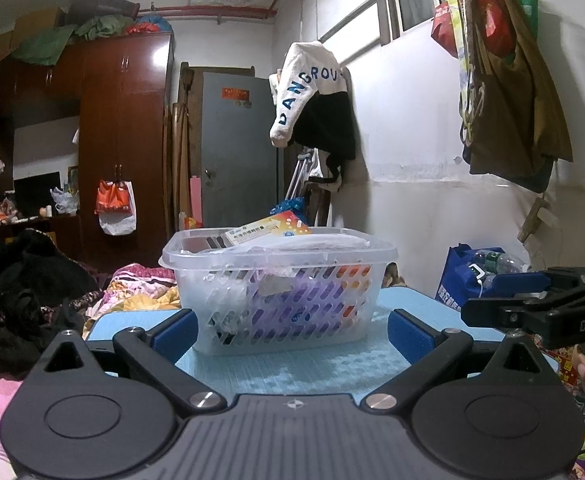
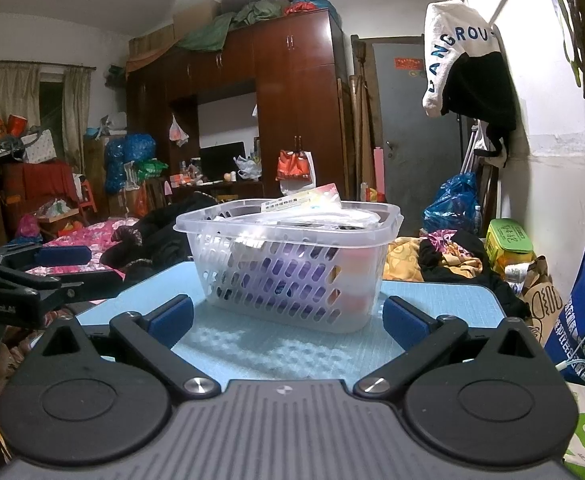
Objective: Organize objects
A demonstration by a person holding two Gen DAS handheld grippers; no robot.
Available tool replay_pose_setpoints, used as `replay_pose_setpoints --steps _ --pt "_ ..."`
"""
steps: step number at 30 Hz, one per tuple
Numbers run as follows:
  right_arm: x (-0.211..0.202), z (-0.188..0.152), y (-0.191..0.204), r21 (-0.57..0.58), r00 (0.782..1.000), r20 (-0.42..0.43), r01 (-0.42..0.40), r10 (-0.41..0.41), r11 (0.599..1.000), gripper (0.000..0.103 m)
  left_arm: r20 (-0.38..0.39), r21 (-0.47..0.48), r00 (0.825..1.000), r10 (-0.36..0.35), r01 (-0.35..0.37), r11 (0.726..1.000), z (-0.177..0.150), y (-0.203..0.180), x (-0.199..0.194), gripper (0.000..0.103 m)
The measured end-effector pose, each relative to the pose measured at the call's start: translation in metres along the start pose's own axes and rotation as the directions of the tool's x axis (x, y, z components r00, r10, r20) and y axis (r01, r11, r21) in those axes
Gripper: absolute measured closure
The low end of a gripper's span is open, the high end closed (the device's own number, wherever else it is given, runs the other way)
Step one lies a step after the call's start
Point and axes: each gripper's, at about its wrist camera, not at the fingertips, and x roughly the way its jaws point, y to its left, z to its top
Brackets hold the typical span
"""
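A clear plastic basket (image 1: 280, 292) with slotted walls stands on a light blue table (image 1: 292, 368). It holds several packets and boxes; a flat medicine box (image 1: 268, 230) lies on top. My left gripper (image 1: 292, 330) is open and empty, its blue pads just short of the basket's near wall. In the right wrist view the same basket (image 2: 292, 268) stands on the table (image 2: 276, 352), with the box (image 2: 304, 200) on top. My right gripper (image 2: 288, 316) is open and empty, close in front of the basket. Each gripper shows at the other view's edge.
The right gripper's body (image 1: 540, 304) is at the table's right. The left gripper's body (image 2: 24, 280) is at its left. A bed with clothes (image 1: 32, 296) lies left, a blue bag (image 1: 476, 276) right, a wardrobe (image 2: 292, 100) behind.
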Motion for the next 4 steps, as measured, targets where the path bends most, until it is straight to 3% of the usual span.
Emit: replay_pose_setpoints --steps 4 --pt "0.0000 0.0000 0.0001 -0.001 1.000 0.000 0.000 0.000 1.000 0.000 0.003 0.002 1.000 -0.005 0.005 1.000 0.0009 -0.0013 -0.0002 0.001"
